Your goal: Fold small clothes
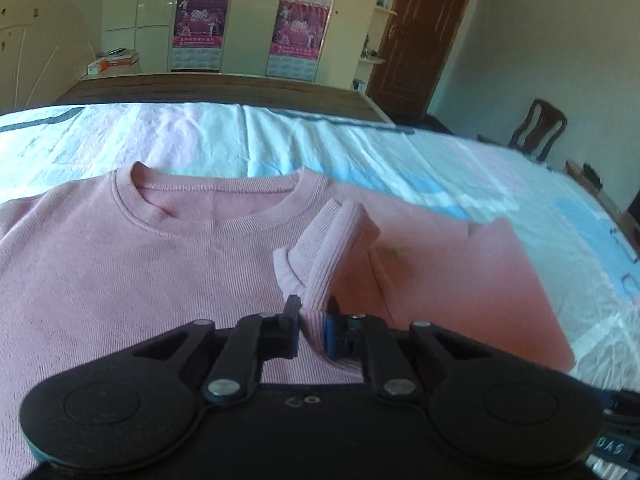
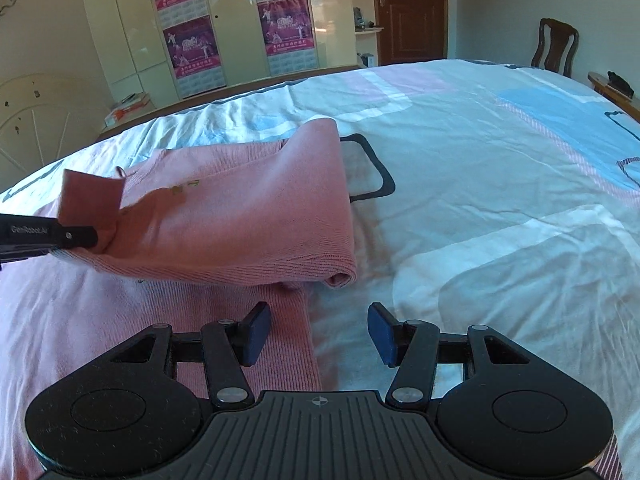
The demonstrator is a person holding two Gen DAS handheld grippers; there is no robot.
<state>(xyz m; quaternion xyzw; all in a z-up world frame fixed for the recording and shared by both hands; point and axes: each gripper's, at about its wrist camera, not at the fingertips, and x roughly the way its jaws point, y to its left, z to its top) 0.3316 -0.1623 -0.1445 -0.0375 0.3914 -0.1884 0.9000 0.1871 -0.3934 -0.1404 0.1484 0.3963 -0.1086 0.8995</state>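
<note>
A: Which step is being worked?

B: A sleeve fold. The pink sweater (image 1: 120, 272) is lying across the lower left of the left wrist view on the bedsheet (image 1: 360, 148), and its ribbed cuff (image 1: 332, 264) is being pinched at lower centre by the left gripper (image 1: 314, 330), pitched downward.

A: And the right gripper (image 2: 318, 334)?

B: Its jaws are being held apart, empty, over the hem. Next, the cuff is judged to need carrying across the body.

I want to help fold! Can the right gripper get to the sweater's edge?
Probably yes. The right gripper is open just above the sweater, its side edge between the fingers, with nothing in the way.
</note>
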